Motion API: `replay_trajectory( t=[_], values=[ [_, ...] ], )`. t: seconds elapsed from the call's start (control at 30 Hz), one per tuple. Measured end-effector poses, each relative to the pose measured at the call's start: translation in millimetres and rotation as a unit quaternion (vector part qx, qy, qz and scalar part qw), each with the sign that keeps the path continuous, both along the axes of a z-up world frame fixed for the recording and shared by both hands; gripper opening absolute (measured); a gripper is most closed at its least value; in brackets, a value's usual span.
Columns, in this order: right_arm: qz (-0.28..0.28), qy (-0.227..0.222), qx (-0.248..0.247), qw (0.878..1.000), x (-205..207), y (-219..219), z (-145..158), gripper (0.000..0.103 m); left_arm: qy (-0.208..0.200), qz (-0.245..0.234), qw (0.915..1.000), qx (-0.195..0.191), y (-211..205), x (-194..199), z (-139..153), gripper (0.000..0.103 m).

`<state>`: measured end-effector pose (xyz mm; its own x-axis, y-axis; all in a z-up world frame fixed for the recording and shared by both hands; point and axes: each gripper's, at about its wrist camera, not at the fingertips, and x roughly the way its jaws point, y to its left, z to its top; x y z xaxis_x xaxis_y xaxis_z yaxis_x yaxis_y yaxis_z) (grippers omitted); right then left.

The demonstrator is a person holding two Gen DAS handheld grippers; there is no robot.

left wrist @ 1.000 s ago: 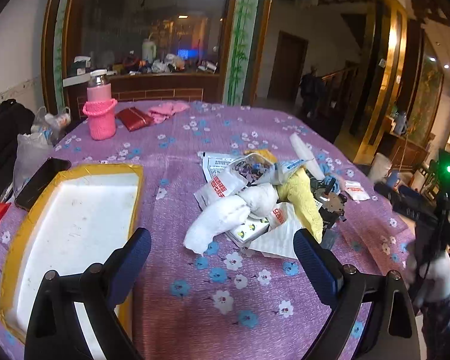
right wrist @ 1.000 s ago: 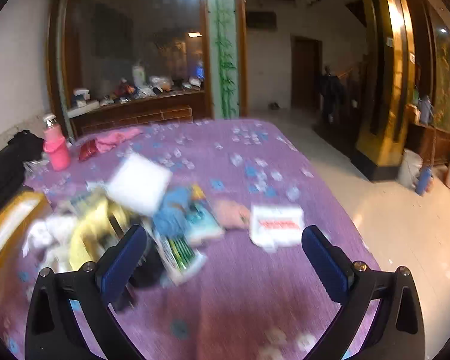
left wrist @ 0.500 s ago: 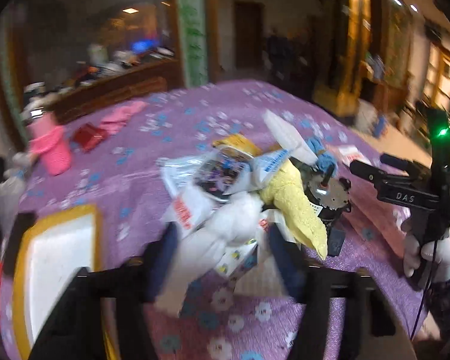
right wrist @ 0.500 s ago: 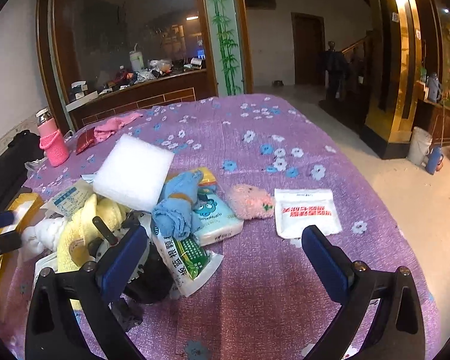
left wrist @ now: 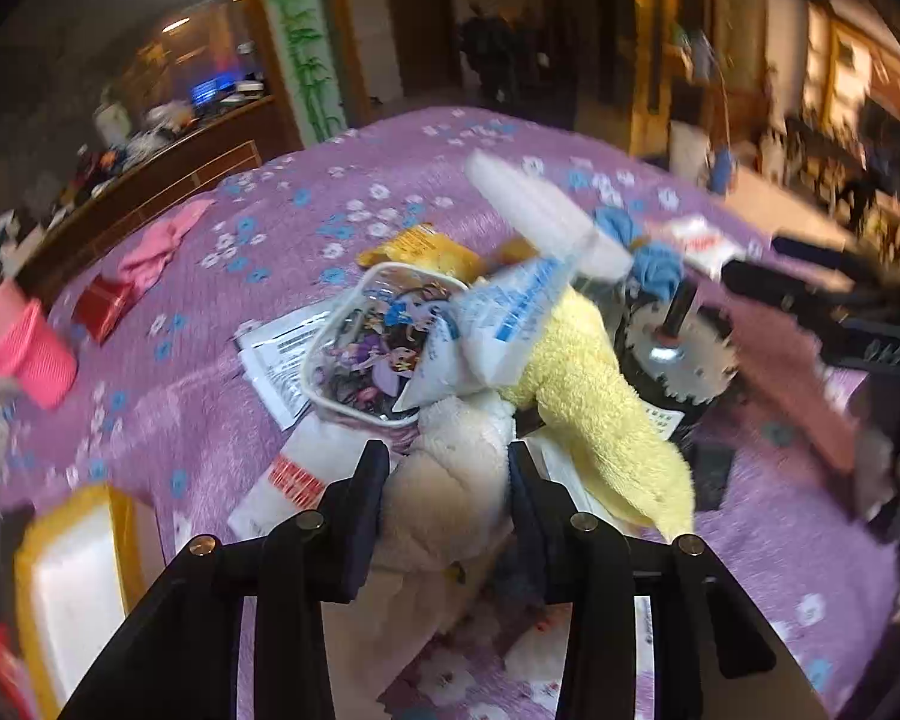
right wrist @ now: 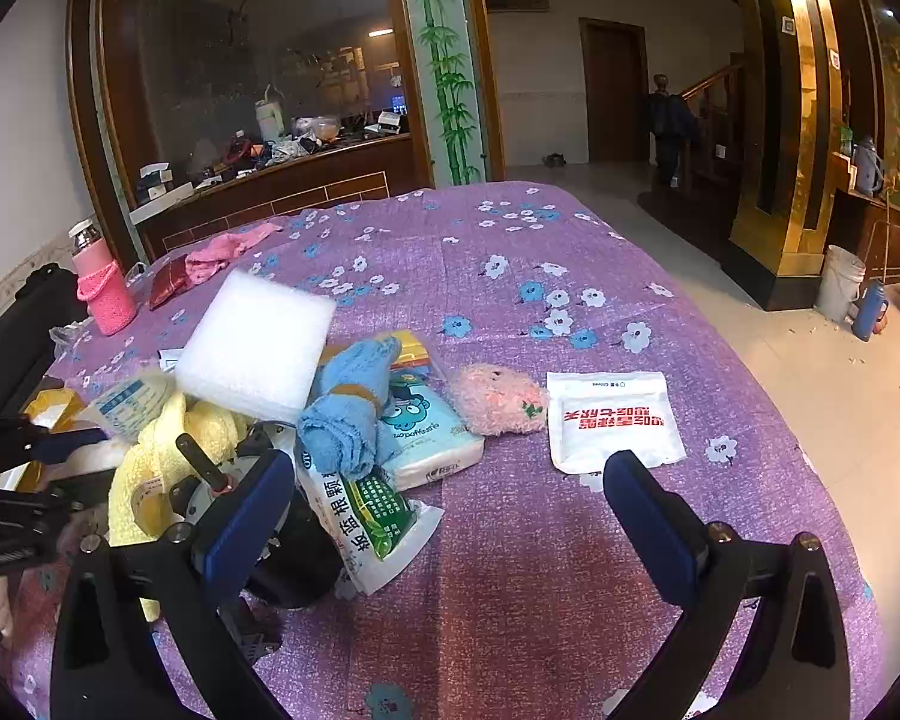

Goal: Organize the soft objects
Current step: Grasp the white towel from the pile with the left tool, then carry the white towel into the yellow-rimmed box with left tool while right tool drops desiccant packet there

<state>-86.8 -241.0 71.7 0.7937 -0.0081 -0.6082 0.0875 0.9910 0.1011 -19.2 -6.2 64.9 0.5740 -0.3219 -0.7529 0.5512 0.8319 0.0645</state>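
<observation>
While the left wrist view is smeared by motion, it shows the left hand-held gripper closed narrowly on a cream plush toy, pinched between both fingers at the near edge of the pile, with a yellow towel touching its right side and a yellow-rimmed tray off to the left on the purple floral surface. From the right wrist view, the right hand-held gripper hangs wide and empty above the surface, a blue towel just beyond its left finger and a pink fuzzy toy between the fingers, farther off.
</observation>
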Motion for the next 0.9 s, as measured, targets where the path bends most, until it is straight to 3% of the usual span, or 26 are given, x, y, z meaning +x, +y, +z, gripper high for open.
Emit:
replay_trajectory(
  t=[0.13, 0.23, 0.4, 0.6, 0.7, 0.9],
  values=[
    [0.006, -0.008, 0.003, 1.0, -1.5, 1.4, 1.8, 0.103, 0.0, 0.027, 0.9964, -0.081, 30.9, -22.5, 22.3, 0.041],
    [0.02, -0.025, 0.006, 0.999, -6.7, 6.7, 9.7, 0.103, -0.008, 0.038, 0.9886, -0.146, 57.4, -52.1, 41.5, 0.041],
    [0.095, -0.019, 0.024, 0.995, -14.5, 34.7, 36.1, 0.103, -0.027, 0.064, 0.9761, -0.206, 92.6, -85.1, 58.6, 0.041],
    [0.221, 0.038, 0.041, 0.974, -3.6, 94.4, 52.5, 0.103, -0.038, 0.109, 0.9636, -0.241, 134.1, -109.8, 56.3, 0.041],
    [0.25, 0.055, -0.026, 0.966, 12.6, 134.1, 48.0, 0.101, -0.033, 0.124, 0.9607, -0.246, 150.1, -114.8, 49.7, 0.041],
    [0.3, 0.14, -0.15, 0.932, 51.7, 196.4, 14.8, 0.064, -0.032, 0.157, 0.956, -0.245, 180.1, -123.6, 42.1, 0.041]
  ],
)
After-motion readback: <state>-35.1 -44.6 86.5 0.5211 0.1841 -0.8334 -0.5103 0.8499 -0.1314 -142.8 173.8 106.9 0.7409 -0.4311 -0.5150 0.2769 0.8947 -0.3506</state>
